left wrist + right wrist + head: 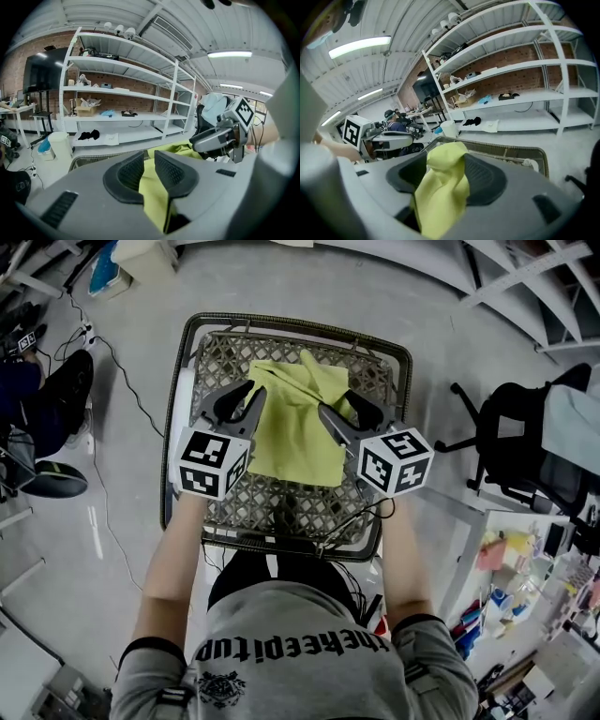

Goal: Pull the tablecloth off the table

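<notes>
Tablecloth [298, 418], a yellow-green sheet, lies folded and rumpled on the woven top of the desk [281, 512], covering only the middle and far part of it. Left gripper [244, 399] sits at the cloth's left edge. Its jaws stand a little apart with a fold of the fabric hanging in the gap, and they do not seem to press on it. Right gripper [349, 414] is at the cloth's right edge with its jaws spread wide. A bunched corner of the cloth is draped loosely between them, pinched by neither.

As things stand, no pull would carry the cloth along, so both sets of jaws should first close firmly on the fabric. The right one would do best to take the bunched corner deep between the jaws, not at the tips. Then both hands should draw back toward the body together and level, lifting slightly so the cloth does not catch on the weave or the raised metal rim [281, 326]. A lopsided tug would likely slip the cloth out of the weaker grip
</notes>
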Action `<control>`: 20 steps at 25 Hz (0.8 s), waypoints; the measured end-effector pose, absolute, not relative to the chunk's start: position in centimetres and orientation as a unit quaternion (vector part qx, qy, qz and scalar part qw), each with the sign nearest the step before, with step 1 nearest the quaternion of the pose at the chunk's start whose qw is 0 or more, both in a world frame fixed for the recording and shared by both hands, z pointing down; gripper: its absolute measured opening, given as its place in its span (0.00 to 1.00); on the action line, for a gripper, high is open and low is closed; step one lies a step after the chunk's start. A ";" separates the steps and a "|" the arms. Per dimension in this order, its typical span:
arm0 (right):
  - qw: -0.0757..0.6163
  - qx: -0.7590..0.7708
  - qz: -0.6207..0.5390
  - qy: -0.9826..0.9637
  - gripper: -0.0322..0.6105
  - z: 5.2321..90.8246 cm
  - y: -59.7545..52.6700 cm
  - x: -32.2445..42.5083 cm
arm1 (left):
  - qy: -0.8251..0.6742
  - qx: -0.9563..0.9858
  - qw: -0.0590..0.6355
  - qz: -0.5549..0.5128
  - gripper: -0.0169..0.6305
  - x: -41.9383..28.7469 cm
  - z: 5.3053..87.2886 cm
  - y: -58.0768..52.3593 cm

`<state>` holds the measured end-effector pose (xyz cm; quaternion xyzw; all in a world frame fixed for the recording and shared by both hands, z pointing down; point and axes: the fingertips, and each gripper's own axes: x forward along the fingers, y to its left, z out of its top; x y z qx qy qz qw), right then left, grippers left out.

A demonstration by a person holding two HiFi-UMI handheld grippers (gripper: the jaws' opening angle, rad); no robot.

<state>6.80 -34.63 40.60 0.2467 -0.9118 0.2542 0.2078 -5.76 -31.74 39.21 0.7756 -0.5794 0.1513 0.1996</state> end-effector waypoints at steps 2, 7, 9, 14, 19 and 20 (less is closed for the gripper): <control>0.208 0.251 0.246 -0.913 0.45 40.3 -34.4 7.0 | -0.580 0.775 0.197 0.152 0.15 -5.8 39.1 -31.5; 0.185 0.275 0.230 -0.915 0.45 39.0 -34.5 7.5 | -0.577 0.779 0.195 0.149 0.15 -5.6 38.8 -30.8; 0.171 0.284 0.235 -0.914 0.45 38.4 -34.7 7.9 | -0.575 0.781 0.195 0.146 0.15 -5.5 38.7 -30.4; 0.175 0.289 0.223 -0.915 0.26 37.7 -33.5 8.4 | -0.572 0.785 0.190 0.144 0.14 -5.5 38.2 -29.4; 0.174 0.295 0.199 -0.918 0.07 37.0 -31.3 8.5 | -0.565 0.794 0.177 0.137 0.13 -4.8 37.3 -28.2; 0.176 0.292 0.191 -0.920 0.07 36.9 -30.7 8.3 | -0.563 0.796 0.175 0.135 0.12 -4.6 37.1 -27.8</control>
